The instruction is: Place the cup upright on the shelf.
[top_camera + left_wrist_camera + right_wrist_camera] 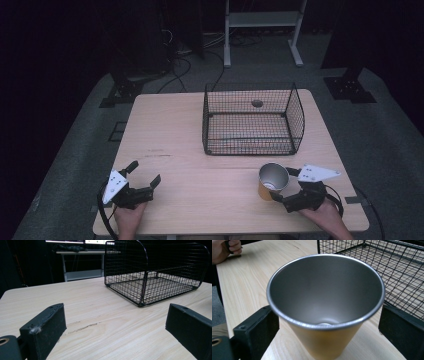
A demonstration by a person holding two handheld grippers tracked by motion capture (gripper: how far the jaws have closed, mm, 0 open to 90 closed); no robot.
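A metal cup [273, 181] with an orange outside and a bare steel inside stands upright on the wooden table [170, 135] at the front right. In the right gripper view the cup [325, 302] is empty and sits between the two black jaws. My right gripper [283, 184] is open around it, and the jaws stand wide on either side of the cup's narrow body. My left gripper [144, 173] rests at the front left, open, with bare table between its jaws [116, 322].
A black wire basket [252, 120] stands empty at the back middle of the table, just beyond the cup, open at the top. It is seen close in the left gripper view [155, 277]. A person's hand [224, 250] holds the far gripper.
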